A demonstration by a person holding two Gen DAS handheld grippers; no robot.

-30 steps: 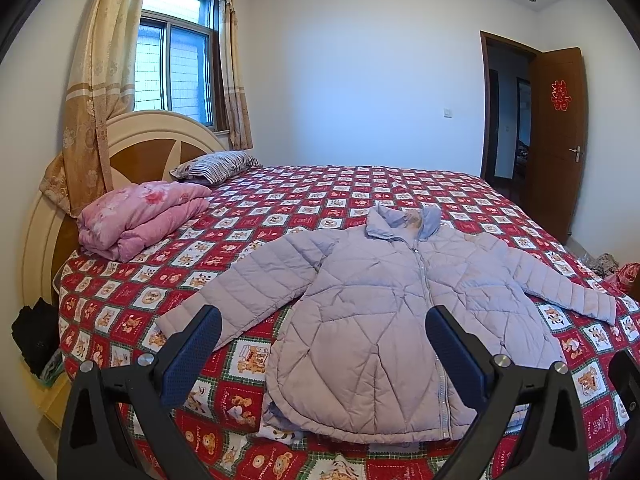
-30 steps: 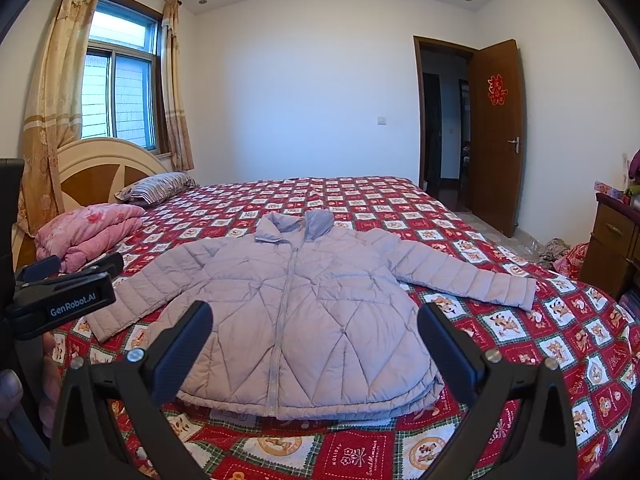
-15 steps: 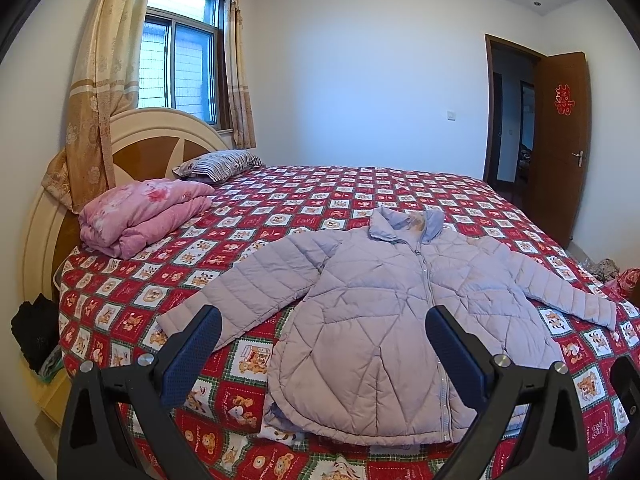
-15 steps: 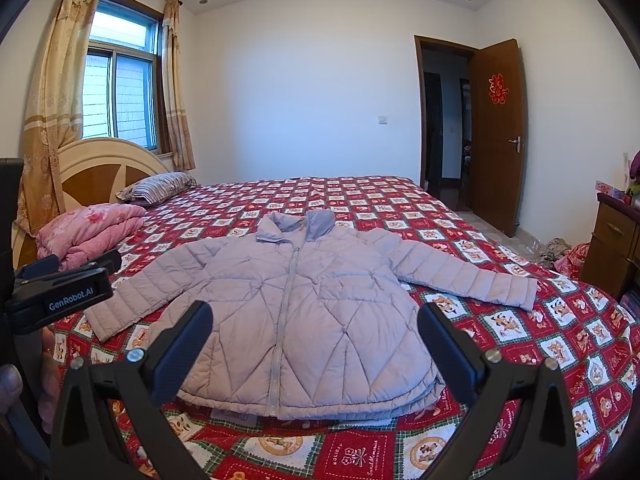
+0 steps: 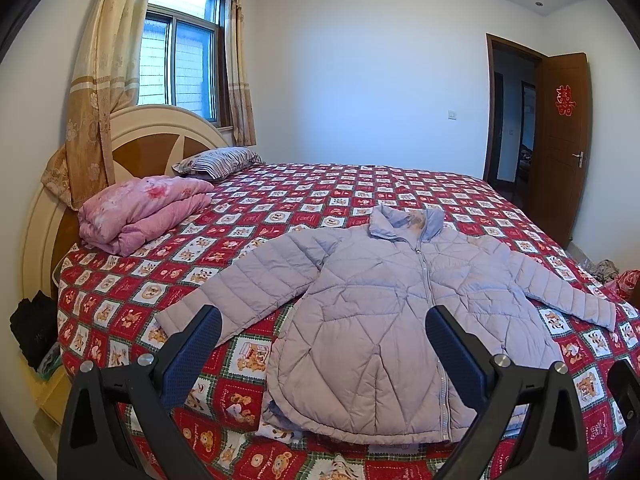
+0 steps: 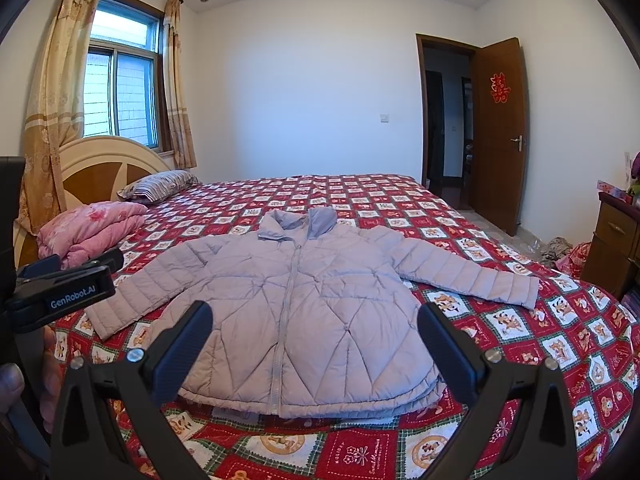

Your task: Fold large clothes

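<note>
A lilac quilted puffer jacket lies flat and zipped on the red patterned bed, collar away from me, both sleeves spread out. It also shows in the right wrist view. My left gripper is open and empty, held above the jacket's hem near its left side. My right gripper is open and empty, above the hem at the jacket's middle. The left gripper's body shows at the left edge of the right wrist view.
A folded pink quilt and a striped pillow lie by the headboard on the left. An open brown door stands at the right. A wooden cabinet is at the far right. Clutter lies on the floor.
Both views shift only slightly; the left gripper tilts a little downward. The jacket has not moved and both grippers stay open.
</note>
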